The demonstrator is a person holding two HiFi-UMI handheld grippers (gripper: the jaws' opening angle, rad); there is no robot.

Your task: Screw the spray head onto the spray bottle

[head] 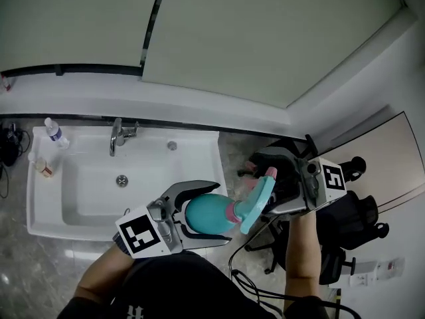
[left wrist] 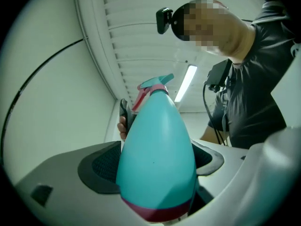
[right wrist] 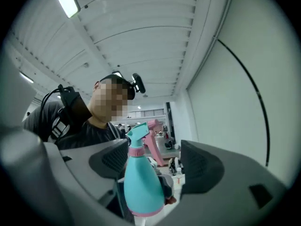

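The teal spray bottle (head: 207,214) lies level in the head view, its pink collar and teal spray head (head: 257,201) pointing right. My left gripper (head: 218,212) is shut on the bottle's wide body. In the left gripper view the bottle (left wrist: 157,159) fills the space between both pads, with the spray head (left wrist: 153,87) at its far end. My right gripper (head: 265,190) is at the head end. In the right gripper view its jaws (right wrist: 157,161) stand wide open around the spray head (right wrist: 136,135) and bottle (right wrist: 141,182), with a gap on each side.
A white sink (head: 80,191) with a chrome faucet (head: 119,137) lies ahead to the left, with a small bottle (head: 54,133) on its back left corner. A black office chair (head: 352,218) and cables stand at the right. The grippers are held close to my dark-shirted chest.
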